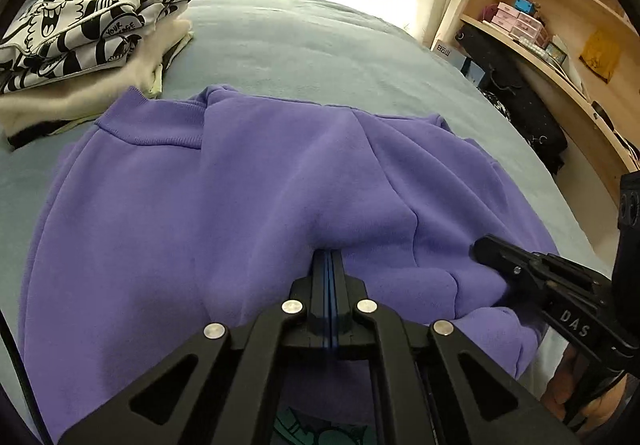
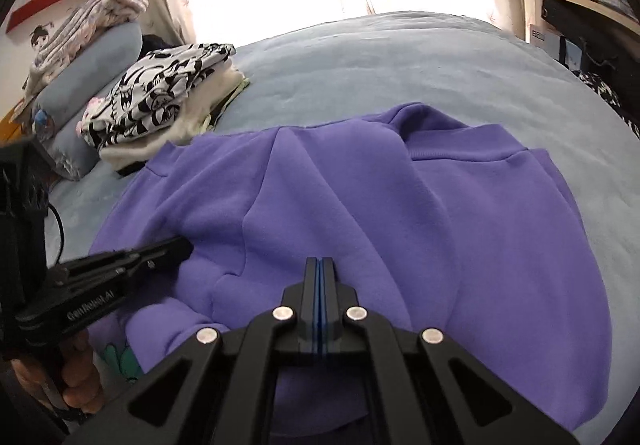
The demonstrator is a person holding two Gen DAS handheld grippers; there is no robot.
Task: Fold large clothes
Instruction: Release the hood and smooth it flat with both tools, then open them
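Pinching the near edge of the purple sweatshirt, the left gripper and right gripper have their fingers closed on fabric. Partly folded, it lies on the bed; next, probably, carry that edge toward the collar.

Purple sweatshirt, pale blue bedcover
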